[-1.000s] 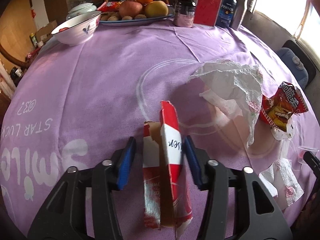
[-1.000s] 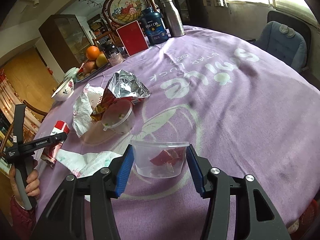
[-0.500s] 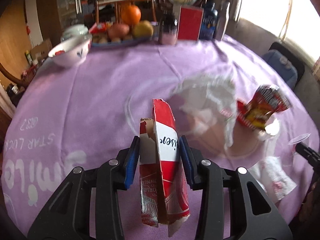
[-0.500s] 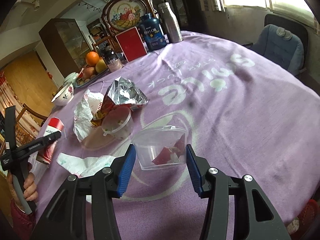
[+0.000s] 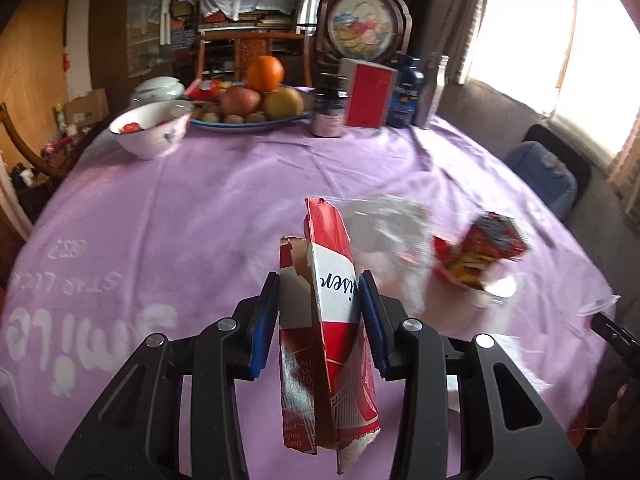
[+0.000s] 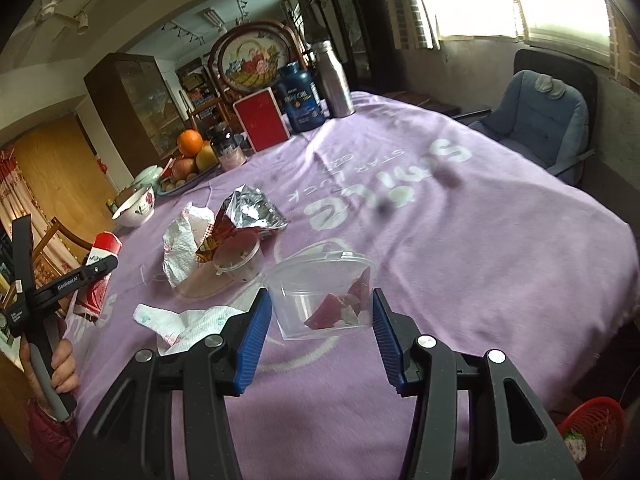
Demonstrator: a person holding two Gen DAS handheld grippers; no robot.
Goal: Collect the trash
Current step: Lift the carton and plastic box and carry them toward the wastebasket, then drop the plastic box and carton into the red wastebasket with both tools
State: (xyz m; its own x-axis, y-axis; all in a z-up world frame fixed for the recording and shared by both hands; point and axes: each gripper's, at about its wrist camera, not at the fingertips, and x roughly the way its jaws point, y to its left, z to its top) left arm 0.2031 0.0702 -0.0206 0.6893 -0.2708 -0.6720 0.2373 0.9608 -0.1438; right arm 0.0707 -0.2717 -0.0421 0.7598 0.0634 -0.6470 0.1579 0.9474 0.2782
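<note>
My left gripper [image 5: 318,316] is shut on a torn red and white carton [image 5: 330,320] and holds it above the purple tablecloth [image 5: 180,200]. My right gripper [image 6: 320,320] is shut on a clear plastic cup [image 6: 320,300] with red scraps inside, lifted off the cloth. The carton [image 6: 100,256] and the left gripper also show at the left of the right wrist view. On the cloth lie a crumpled white wrapper [image 6: 182,244], a foil snack bag [image 6: 244,216], a lidded small tub [image 6: 238,260] and a printed napkin [image 6: 188,320].
At the table's far side stand a fruit plate [image 5: 248,120], a white bowl [image 5: 150,128], a dark jar [image 5: 330,110], a red box [image 5: 370,98] and bottles [image 6: 316,92]. A blue chair [image 6: 536,120] stands beyond the table. A red basket [image 6: 592,420] sits on the floor, lower right.
My left gripper closed on the carton and lifted it. My right gripper lifted the clear cup off the cloth and tilted it.
</note>
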